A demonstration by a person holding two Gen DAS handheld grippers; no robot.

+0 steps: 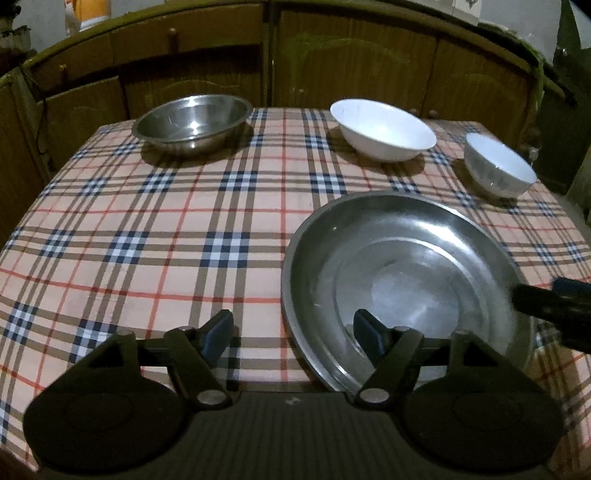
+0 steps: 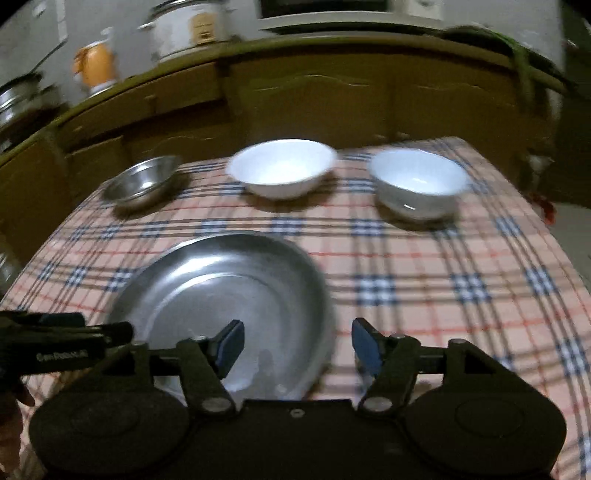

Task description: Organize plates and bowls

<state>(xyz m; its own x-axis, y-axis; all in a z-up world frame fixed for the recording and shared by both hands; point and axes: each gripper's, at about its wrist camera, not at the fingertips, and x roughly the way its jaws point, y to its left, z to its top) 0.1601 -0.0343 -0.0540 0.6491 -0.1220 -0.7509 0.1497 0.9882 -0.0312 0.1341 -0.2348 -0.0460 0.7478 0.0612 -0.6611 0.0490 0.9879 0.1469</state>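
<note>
Straddling the steel plate rim, the left gripper and right gripper are being held spread, nothing pinched, presumably so bowls can be stacked onto it on the desk

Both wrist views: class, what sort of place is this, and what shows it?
Probably a home kitchen: wooden cabinets behind a plaid-clothed table, and what looks like a rice cooker on the counter.

Shiny metal plate and bowl, glossy white bowls, checked cloth.
</note>
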